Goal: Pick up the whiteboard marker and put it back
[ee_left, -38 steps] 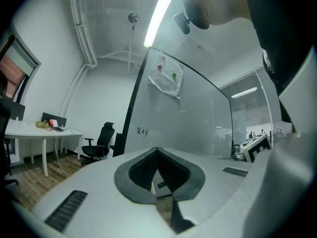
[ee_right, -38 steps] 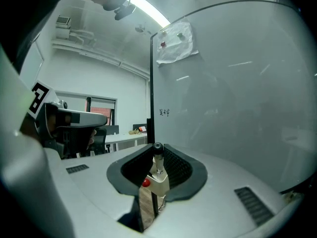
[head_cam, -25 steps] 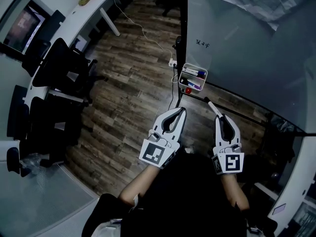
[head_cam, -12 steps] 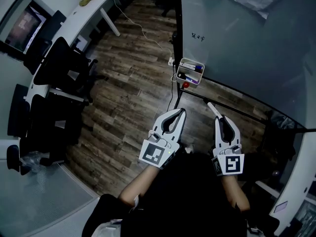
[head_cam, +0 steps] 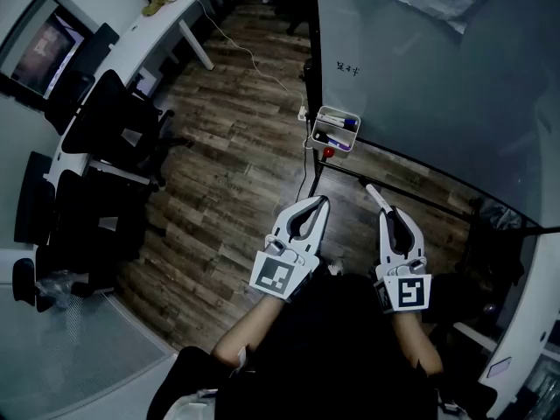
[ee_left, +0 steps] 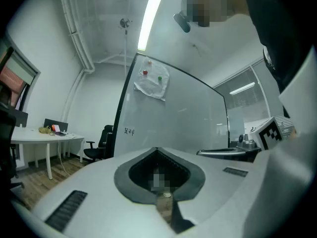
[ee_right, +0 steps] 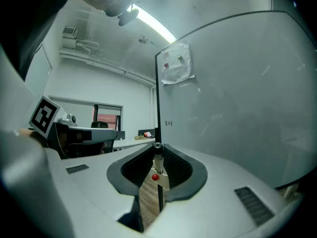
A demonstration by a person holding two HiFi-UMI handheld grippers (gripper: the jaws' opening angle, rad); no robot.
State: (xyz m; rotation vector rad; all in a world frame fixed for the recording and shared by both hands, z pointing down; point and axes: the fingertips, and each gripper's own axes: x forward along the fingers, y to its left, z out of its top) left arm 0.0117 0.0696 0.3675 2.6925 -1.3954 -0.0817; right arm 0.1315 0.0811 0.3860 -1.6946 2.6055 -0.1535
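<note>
We stand facing a large grey-white whiteboard on a dark frame point(head_cam: 437, 86), which rises over a dark wood-plank floor point(head_cam: 236, 156). A long white desk point(head_cam: 149, 24) and black office chairs point(head_cam: 105, 121) lie well off to our left.

The left gripper point(head_cam: 322, 199) is held out low with its jaws brought together at the tips, and its own view shows nothing between them. The right gripper point(head_cam: 386, 212) is clamped on the slim white whiteboard marker point(head_cam: 375, 194). The marker's front end juts past the jaw tips and points toward the board.

A small white open-topped holder tray point(head_cam: 321, 121) hangs at the board's lower corner, well apart from both grippers. It already holds other pens, one with a blue cap point(head_cam: 348, 122). A small round red magnet point(head_cam: 329, 153) sits just below it.

We judge the marker to be light, stiff and smooth-sided. It is not fragile, but it could swivel or slip in a two-point pinch, so a hold across the middle of the barrel should suit it best.

We cannot see how much of the barrel lies inside the jaws. The dim light hides the cap colour, and we cannot tell which part of the tray is free.
</note>
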